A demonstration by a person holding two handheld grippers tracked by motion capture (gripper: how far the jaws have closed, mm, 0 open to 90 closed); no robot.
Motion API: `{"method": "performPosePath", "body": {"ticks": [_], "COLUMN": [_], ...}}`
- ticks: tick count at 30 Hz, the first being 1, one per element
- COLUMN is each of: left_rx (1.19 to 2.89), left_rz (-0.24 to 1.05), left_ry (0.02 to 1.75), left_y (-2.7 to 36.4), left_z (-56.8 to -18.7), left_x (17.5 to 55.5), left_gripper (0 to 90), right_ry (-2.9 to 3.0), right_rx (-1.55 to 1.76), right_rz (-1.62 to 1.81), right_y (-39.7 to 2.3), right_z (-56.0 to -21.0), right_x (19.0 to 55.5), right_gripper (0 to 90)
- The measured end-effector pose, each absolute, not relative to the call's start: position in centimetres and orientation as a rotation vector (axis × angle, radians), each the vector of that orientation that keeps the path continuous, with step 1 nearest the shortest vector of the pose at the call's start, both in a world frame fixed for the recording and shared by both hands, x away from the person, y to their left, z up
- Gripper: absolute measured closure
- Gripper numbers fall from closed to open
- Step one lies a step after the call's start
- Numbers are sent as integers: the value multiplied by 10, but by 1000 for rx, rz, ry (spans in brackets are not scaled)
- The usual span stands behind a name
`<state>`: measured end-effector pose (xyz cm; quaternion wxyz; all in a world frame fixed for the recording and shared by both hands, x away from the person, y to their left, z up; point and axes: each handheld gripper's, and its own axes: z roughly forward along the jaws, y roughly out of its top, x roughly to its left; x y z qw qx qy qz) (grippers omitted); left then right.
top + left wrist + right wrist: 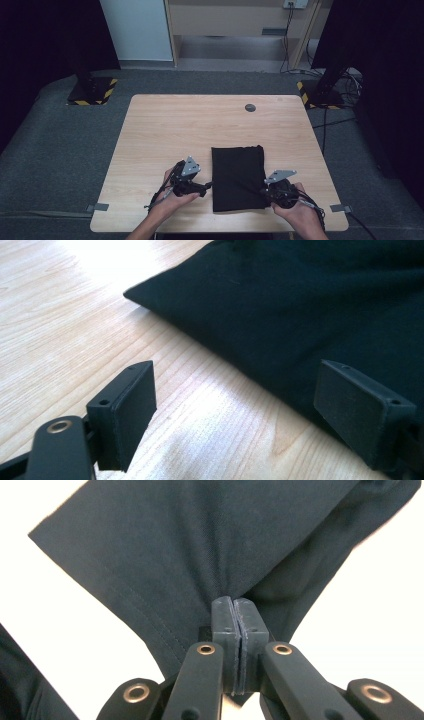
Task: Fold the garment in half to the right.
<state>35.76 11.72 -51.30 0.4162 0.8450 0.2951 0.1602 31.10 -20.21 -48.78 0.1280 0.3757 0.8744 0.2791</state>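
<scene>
A folded black cloth [237, 177] lies on the wooden table [165, 130], near its front edge. My right gripper [263, 191] is at the cloth's near right corner, and its jaws are pinched shut on a fold of the dark fabric [200, 555]. My left gripper [207, 186] rests low on the table just left of the cloth's edge. In the left gripper view its two pads [127, 410] stand wide apart, with the cloth's edge [280, 315] reaching toward the right pad and only bare wood between them.
A small dark round disc [250, 107] sits near the table's far edge. Grey clips [100, 206] hold the front corners. Black stands with striped bases [92, 92] and cables flank the table on the carpet.
</scene>
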Motion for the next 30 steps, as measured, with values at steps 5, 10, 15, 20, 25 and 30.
{"method": "performPosePath", "body": {"ticks": [5,10,15,20,25,30], "left_rx": [2133,2158,2170,2182,2191,2201], "left_rz": [387,396,388,378,372,364], "left_ry": [732,712,691,674,672,672], "left_y": [111,103,95,90,89,88], "left_z": [-513,-514,-515,-518,-521,-524], "left_x": [355,350,346,342,340,339], "left_gripper": [160,154,147,140,129,113], "right_ry": [2569,2477,2410,2390,2383,2393], "right_rx": [1147,1160,1158,1151,1158,1221], "right_rz": [776,860,830,827,840,817], "right_y": [-208,-217,-221,-210,-201,-198], "right_z": [-508,-490,-471,-463,-462,-470], "right_x": [316,331,365,404,431,461], "right_gripper": [846,779,700,635,600,577]}}
